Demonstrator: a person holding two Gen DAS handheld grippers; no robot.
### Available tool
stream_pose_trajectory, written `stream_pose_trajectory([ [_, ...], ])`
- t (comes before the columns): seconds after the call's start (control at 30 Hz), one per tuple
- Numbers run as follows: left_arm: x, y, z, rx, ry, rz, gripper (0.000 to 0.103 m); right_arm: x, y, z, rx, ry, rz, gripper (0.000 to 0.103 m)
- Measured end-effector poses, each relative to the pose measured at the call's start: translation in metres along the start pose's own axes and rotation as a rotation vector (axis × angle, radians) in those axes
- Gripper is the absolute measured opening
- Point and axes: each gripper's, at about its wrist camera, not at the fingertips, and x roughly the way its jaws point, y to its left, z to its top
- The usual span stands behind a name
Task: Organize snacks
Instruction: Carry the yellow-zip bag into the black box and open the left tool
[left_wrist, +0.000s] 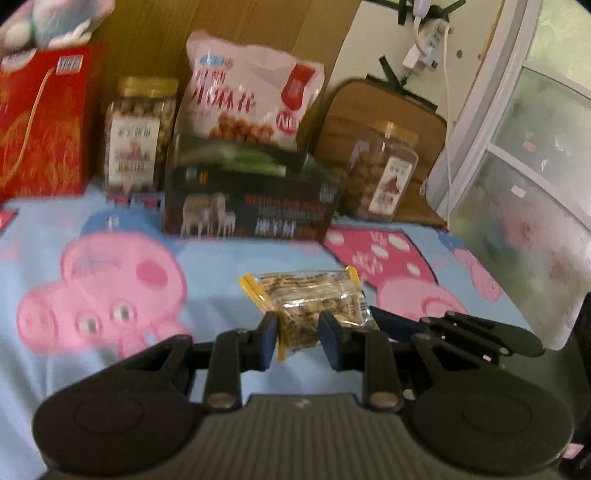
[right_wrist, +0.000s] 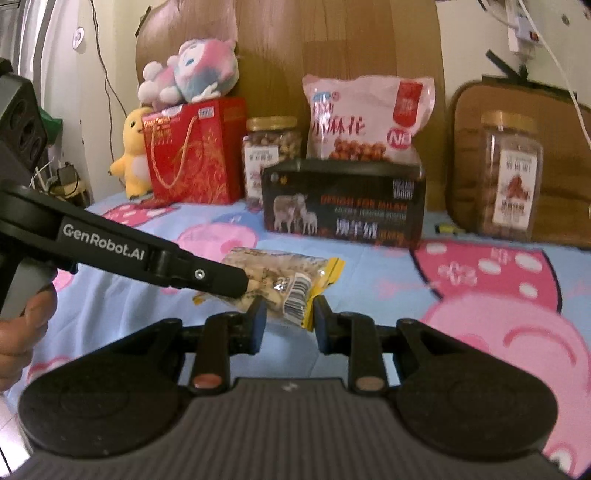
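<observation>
A small clear snack packet (left_wrist: 312, 306) with yellow sealed ends lies on the cartoon-print bedsheet (left_wrist: 207, 254), in the near middle of the scene and well apart from the row of larger snacks at the far edge. That row consists of a red gift box (right_wrist: 192, 151) at far left, a gold-lidded jar (right_wrist: 271, 155), a pink snack bag (right_wrist: 365, 118) standing behind a dark carton (right_wrist: 343, 201), and a second jar (right_wrist: 511, 173) at far right.

The step in hand is judged to be the pick-up of the packet. The left gripper (left_wrist: 297, 338) is set with its jaws partly open around the near end of the packet; the blue pads stand on either side of the wrapper. Because of motion blur, it cannot be settled whether the pads already touch the wrapper, but no firm clamp is apparent. The right gripper (right_wrist: 286, 325) is likewise partly open, with the barcode end of the packet between its jaws and nothing clearly held. In the right wrist view, one finger of the left gripper is seen reaching across to the packet from the left.

For the next move, closure of one pair of jaws on the wrapper is called for, preferably on a sealed end, since the film is thin and the contents are loose. The packet should then be lifted and carried to the far row.
</observation>
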Motion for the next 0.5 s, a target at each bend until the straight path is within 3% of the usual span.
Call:
stream_pose_trajectory([
  [0.3, 0.037, 0.015, 0.09, 0.064, -0.125, 0.067, 0.026, 0.052, -0.025, 0.069, -0.05, -0.131, -0.035, 0.03],
  [0.5, 0.092, 0.039, 0.129, 0.038, -0.105, 0.126, 0.026, 0.115, -0.053, 0.097, -0.003, -0.103, -0.053, 0.03],
])
